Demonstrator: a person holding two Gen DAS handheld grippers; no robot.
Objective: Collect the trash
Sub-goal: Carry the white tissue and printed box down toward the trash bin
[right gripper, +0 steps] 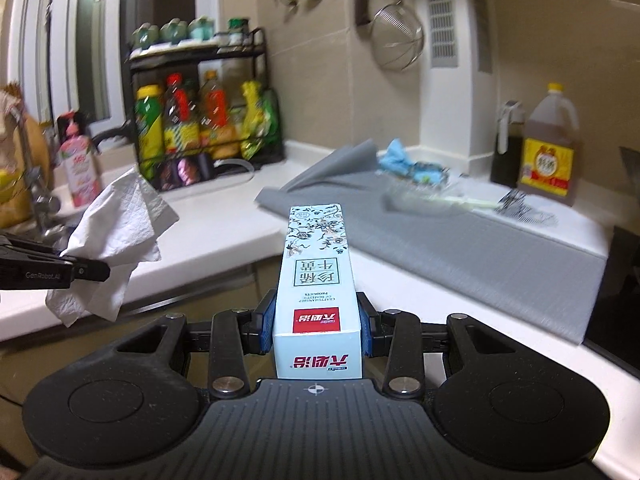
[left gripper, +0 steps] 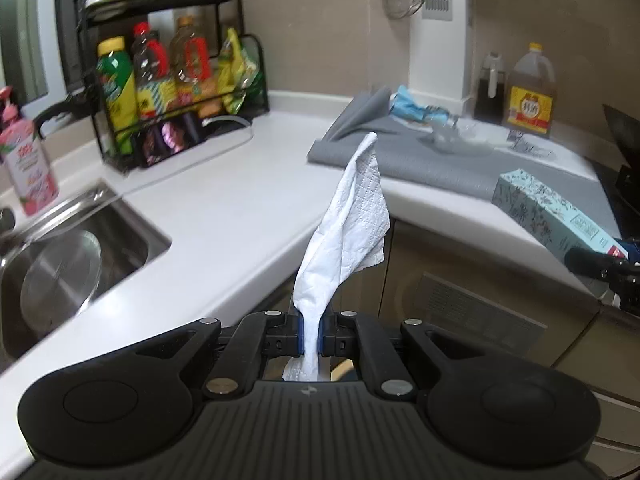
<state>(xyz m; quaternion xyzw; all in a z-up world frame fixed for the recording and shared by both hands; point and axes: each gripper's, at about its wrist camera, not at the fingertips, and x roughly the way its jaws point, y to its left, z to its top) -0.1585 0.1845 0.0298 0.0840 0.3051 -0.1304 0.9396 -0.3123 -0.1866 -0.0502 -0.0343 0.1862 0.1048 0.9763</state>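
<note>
A: Where the left wrist view looks out over the white counter (left gripper: 224,216), what does the left gripper (left gripper: 311,330) have?

B: Its blue pads are pinched tight on a crumpled white paper towel (left gripper: 348,220), which stands up from the jaws in front of the counter's edge. The sink (left gripper: 132,236) lies to the left, a grey mat (left gripper: 440,168) to the right. At the right edge a pale blue box (left gripper: 556,216) juts out over the counter edge.

A: And the right wrist view?

B: The right gripper (right gripper: 316,330) clamps that pale blue box (right gripper: 316,264) by its long sides, pointing away. The paper towel (right gripper: 116,236) hangs at the left, held up off the counter (right gripper: 224,236).
</note>
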